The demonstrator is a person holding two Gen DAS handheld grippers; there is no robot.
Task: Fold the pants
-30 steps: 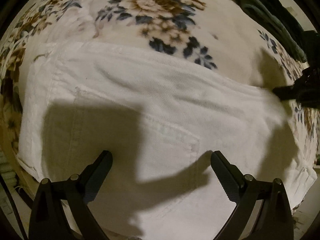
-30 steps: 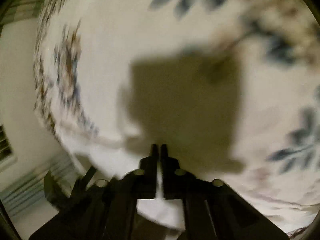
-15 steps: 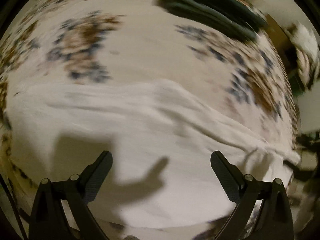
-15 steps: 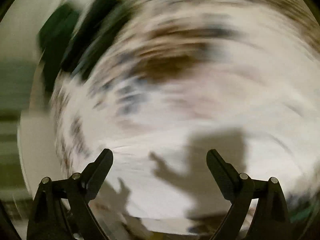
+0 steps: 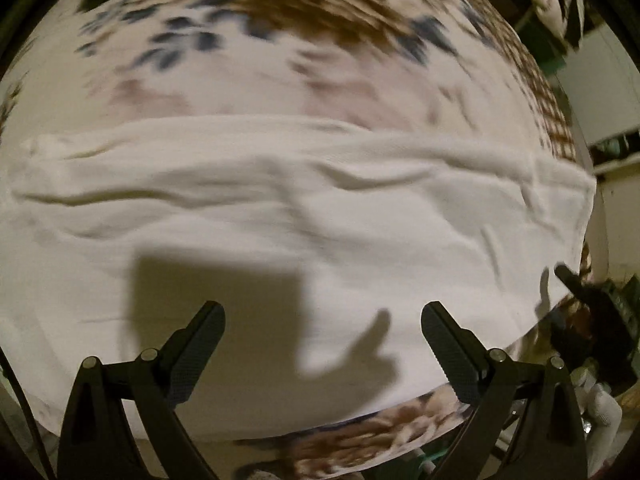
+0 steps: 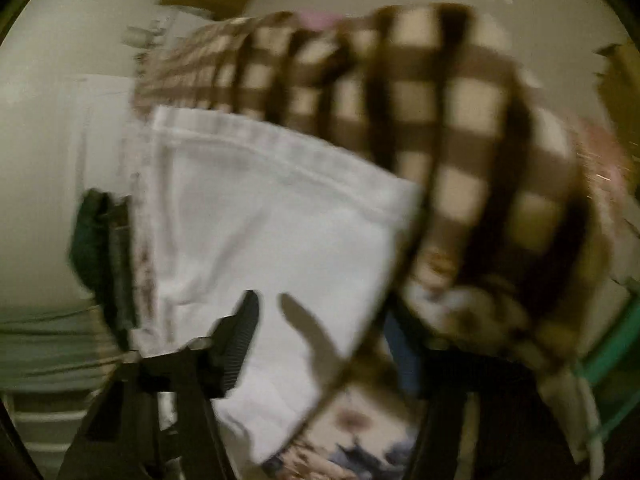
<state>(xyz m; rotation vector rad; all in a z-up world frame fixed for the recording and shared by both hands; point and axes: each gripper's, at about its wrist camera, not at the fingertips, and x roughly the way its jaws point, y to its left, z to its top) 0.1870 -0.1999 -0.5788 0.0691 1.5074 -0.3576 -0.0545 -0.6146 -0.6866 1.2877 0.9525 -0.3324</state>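
White pants [image 5: 304,216] lie spread flat in a long wrinkled band across the floral blanket [image 5: 280,32], running left to right in the left wrist view, hemmed end toward the right. Left gripper [image 5: 322,328] hovers over the near edge of the pants, fingers wide apart, nothing between them; its shadow falls on the white fabric just ahead. Right gripper shows as a dark shape at the right edge of the left view [image 5: 588,300], just beside the pant end. In the right wrist view, heavily blurred, the pants [image 6: 272,232] show a stitched hem along the top edge, with a brown-and-cream checkered blanket [image 6: 460,120] bunched just beside and above them. Right gripper [image 6: 340,344] is released: left finger [image 6: 240,336] is clear over the white fabric, the right finger is smeared by blur off to the right, wide gap between, holding nothing. Dark green cloth [image 6: 96,248] sits at the left edge of the pants. Floral blanket [image 6: 344,440] visible under the near pant edge.
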